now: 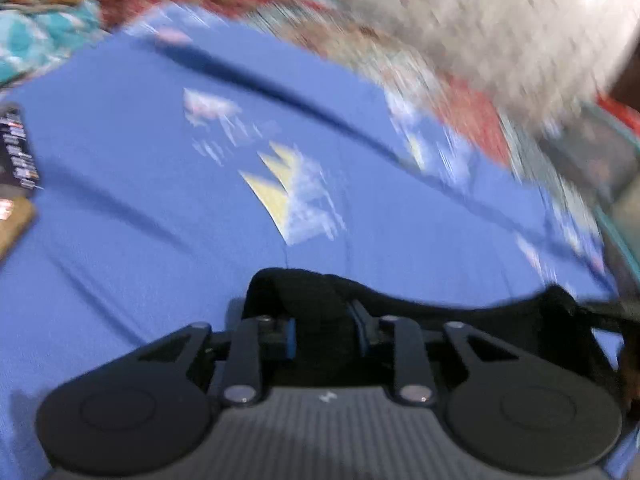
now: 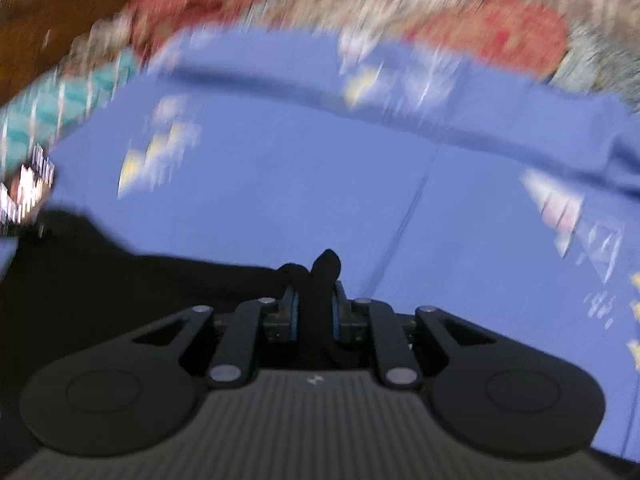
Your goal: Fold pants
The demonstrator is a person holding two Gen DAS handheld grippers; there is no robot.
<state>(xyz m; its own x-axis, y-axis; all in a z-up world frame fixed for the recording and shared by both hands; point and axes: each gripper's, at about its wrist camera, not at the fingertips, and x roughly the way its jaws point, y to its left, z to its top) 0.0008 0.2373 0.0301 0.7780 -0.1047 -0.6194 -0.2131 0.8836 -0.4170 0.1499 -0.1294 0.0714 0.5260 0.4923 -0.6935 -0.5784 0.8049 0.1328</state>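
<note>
Blue printed cloth spread over a red, teal and cream patterned cover

A wide blue cloth with pale white and yellow printed motifs (image 1: pixel 132 128) fills most of both wrist views, creased in long soft folds. Beyond it, from 10 to 2 o'clock, a blurred patterned cover in red, teal and cream (image 2: pixel 516 36) shows. In the left wrist view a pale grey-white textured fabric mass (image 1: pixel 500 24) lies at 1 o'clock, and a dark flat object with small light markings (image 1: pixel 18 144) sits at 9 o'clock, above a tan cardboard-like piece (image 1: pixel 14 220). A brown area (image 2: pixel 48 12) lies at 10 o'clock in the right wrist view.
</note>
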